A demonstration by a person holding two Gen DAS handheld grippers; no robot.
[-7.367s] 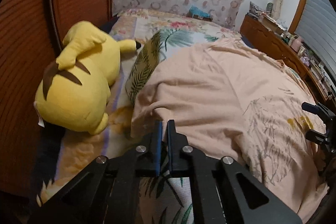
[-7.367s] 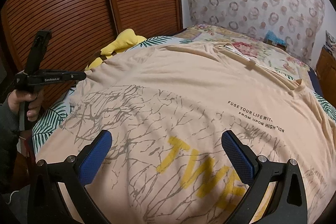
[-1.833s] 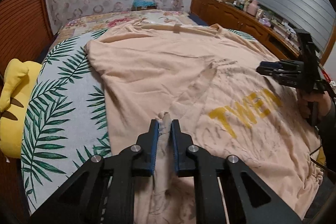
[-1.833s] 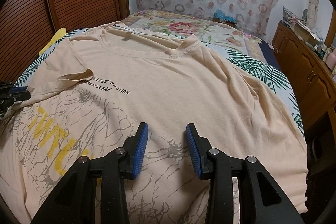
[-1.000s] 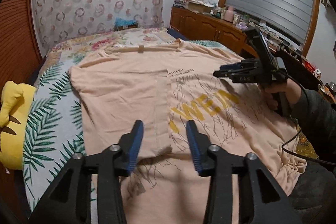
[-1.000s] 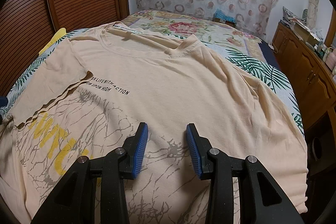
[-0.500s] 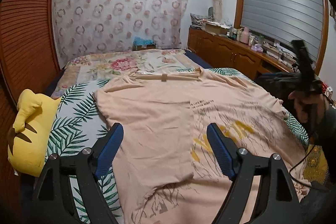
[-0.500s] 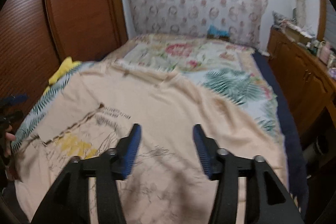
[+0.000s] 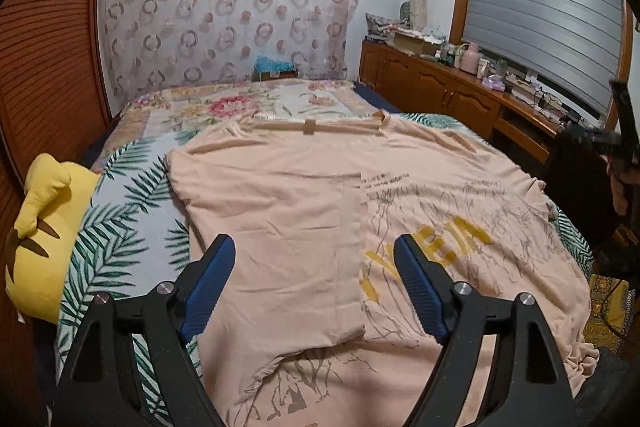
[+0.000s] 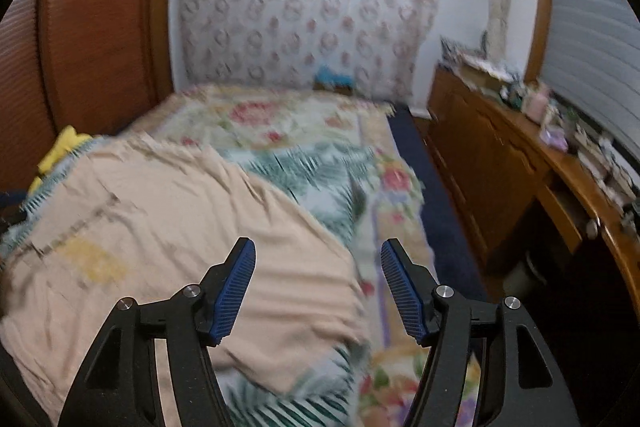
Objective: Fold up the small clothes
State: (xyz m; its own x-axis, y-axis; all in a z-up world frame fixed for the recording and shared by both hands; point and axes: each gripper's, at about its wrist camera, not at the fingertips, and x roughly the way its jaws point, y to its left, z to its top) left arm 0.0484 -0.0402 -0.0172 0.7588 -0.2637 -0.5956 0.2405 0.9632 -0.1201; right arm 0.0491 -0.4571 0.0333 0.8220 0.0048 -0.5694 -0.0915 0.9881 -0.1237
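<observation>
While both claws are held apart and empty, left claw and right claw, the peach printed T-shirt is spread on the leaf-patterned bed, its left side folded over.

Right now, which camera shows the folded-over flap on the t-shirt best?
The left wrist view: the t-shirt is sharp there, with the folded-over flap lying flat across its print. The right wrist view is motion-blurred and catches mostly the shirt's unfolded side, the flap only faintly at far left.

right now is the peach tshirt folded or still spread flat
Partly folded: the t-shirt's left side lies folded over its printed front, covering part of the yellow lettering; the right side remains spread.
</observation>
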